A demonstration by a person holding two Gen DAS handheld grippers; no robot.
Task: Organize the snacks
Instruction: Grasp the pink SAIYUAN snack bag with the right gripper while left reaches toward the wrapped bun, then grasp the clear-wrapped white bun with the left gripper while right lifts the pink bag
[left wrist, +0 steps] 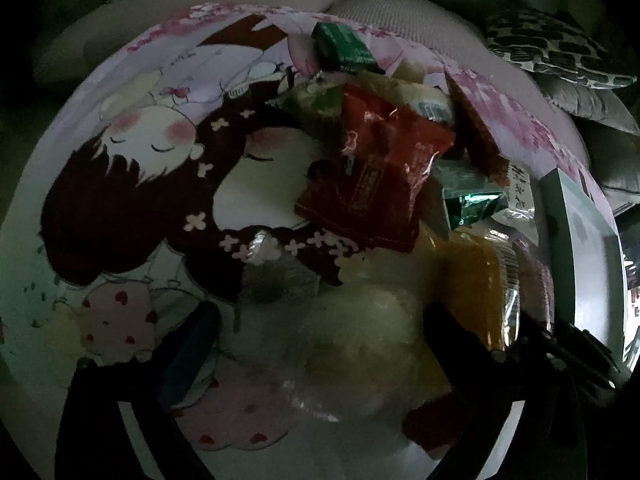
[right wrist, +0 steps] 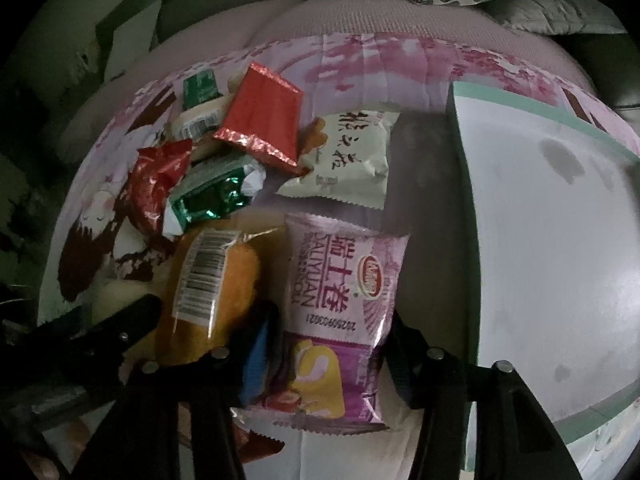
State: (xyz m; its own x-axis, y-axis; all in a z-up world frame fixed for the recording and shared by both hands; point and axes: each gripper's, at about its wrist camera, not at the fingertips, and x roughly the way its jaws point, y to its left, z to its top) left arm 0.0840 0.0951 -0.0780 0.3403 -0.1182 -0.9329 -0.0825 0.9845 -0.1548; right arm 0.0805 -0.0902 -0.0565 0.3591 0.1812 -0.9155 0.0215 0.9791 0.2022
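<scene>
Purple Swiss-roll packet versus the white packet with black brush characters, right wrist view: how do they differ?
The purple packet lies between the right gripper's open fingers; the white packet lies farther off, out of its reach. The purple one shows a picture of a yellow roll and a round red logo; the white one shows only black characters. The white packet has the red foil packet over its left edge; the purple one is uncovered. Both lie flat on the printed cloth.

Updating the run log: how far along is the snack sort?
Done: nothing visible; the white box looks empty. In hand: the right gripper straddles the purple snack pack, jaws open; the left gripper is open over a pale clear-wrapped snack. Left: the heaped snack pile on the cartoon cloth.
</scene>
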